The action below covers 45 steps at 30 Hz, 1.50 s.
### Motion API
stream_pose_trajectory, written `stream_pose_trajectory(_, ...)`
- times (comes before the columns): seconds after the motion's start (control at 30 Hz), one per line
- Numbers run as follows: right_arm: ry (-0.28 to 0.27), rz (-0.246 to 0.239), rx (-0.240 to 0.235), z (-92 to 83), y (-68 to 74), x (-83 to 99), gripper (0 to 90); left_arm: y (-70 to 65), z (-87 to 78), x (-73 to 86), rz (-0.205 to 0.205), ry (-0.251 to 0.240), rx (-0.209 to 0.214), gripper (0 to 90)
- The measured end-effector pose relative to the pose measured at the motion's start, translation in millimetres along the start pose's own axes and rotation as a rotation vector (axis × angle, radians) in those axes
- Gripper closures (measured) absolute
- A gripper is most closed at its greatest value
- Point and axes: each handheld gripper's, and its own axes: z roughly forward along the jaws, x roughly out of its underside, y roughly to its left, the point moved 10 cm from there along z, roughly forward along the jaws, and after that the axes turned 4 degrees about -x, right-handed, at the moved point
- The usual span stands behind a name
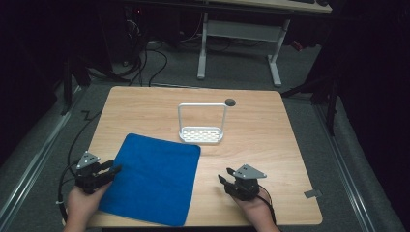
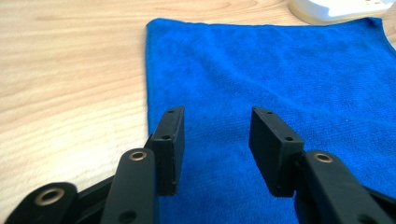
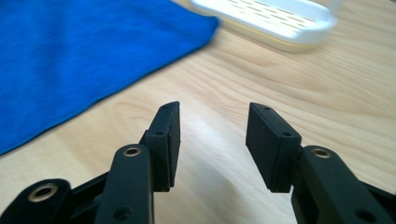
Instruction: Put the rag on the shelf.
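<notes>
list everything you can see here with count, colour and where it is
cloth: one, blue, spread flat on the near left part of the table
rack: one, white, slotted base with a tall hoop handle, mid table just beyond the cloth's far right corner
round hole or grommet: one, dark, near the table's far edge
table: one, light wood
small tab: one, grey, on the floor by the table's near right corner
desk frame: one, white legs, behind the table
left gripper: one, black, open, at the cloth's left edge
right gripper: one, black, open, over bare wood right of the cloth
hands: two, near edge
</notes>
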Motion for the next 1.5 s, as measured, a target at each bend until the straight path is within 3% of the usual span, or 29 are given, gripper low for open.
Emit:
stream_pose_trajectory(0.17,-0.019,0.013,0.006,-3.3,-3.3,-2.4,56.8,-2.4,2.5,-2.3,0.028,-0.014,0.001,55.5)
stream_pose_trajectory(0.27,-0.016,0.006,0.0,-0.6,-2.0,-3.7,57.8,0.2,1.9,-1.4,0.05,-0.017,-0.021,55.0)
stream_pose_trajectory(0.4,-0.008,-0.003,-0.009,2.2,0.3,-3.8,59.8,4.7,-1.9,-2.6,0.033,-0.038,-0.027,55.1)
stream_pose_trajectory(0.5,-0.011,-0.01,-0.016,2.5,2.4,-4.8,61.9,5.0,-3.3,-0.8,0.03,-0.031,-0.019,61.6)
stream_pose_trajectory(0.6,-0.008,-0.028,-0.047,6.8,10.7,-7.9,73.6,4.4,-7.6,9.4,0.02,0.007,0.002,72.3)
stream_pose_trajectory(0.63,-0.008,-0.028,-0.047,6.8,10.7,-7.9,73.6,4.4,-7.6,9.4,0.02,0.007,0.002,76.3)
stream_pose_trajectory(0.67,0.006,-0.054,-0.074,13.1,18.5,-11.1,84.8,3.1,-10.5,15.9,0.03,0.028,0.002,79.9)
stream_pose_trajectory(0.7,0.011,-0.071,-0.083,16.3,22.7,-13.5,89.3,1.9,-12.0,19.2,0.034,0.041,0.005,83.0)
stream_pose_trajectory(0.77,0.013,-0.088,-0.096,19.0,27.3,-16.5,90.0,0.0,-13.3,22.4,0.037,0.055,0.013,87.7)
stream_pose_trajectory(0.8,0.007,-0.114,-0.138,26.6,39.6,-24.4,90.0,-4.7,-14.2,28.4,0.058,0.073,0.012,89.3)
stream_pose_trajectory(0.83,0.007,-0.114,-0.138,26.6,39.6,-24.4,90.0,-4.7,-14.2,28.4,0.058,0.073,0.012,90.0)
stream_pose_trajectory(0.87,0.017,-0.134,-0.165,33.7,49.3,-27.1,90.0,-8.3,-13.6,35.1,0.085,0.096,0.001,90.0)
stream_pose_trajectory(0.9,0.017,-0.134,-0.165,33.7,49.3,-27.1,90.0,-8.3,-13.6,35.1,0.085,0.096,0.001,90.0)
stream_pose_trajectory(0.93,0.039,-0.169,-0.188,43.3,60.5,-28.2,90.0,-10.4,-13.2,39.9,0.09,0.107,-0.002,90.0)
stream_pose_trajectory(1.0,0.051,-0.192,-0.205,51.0,68.3,-29.7,90.0,-10.7,-12.5,45.1,0.089,0.12,-0.008,90.0)
stream_pose_trajectory(1.13,0.09,-0.212,-0.24,64.8,79.5,-27.9,90.0,-11.4,-12.5,45.9,0.085,0.111,-0.019,89.6)
stream_pose_trajectory(1.33,0.158,-0.235,-0.252,75.6,88.0,-20.7,90.0,-13.9,-14.4,48.1,0.084,0.102,-0.009,88.2)
stream_pose_trajectory(1.5,0.171,-0.242,-0.243,74.6,86.7,-18.1,90.0,-19.5,-15.5,49.6,0.096,0.107,0.009,88.2)
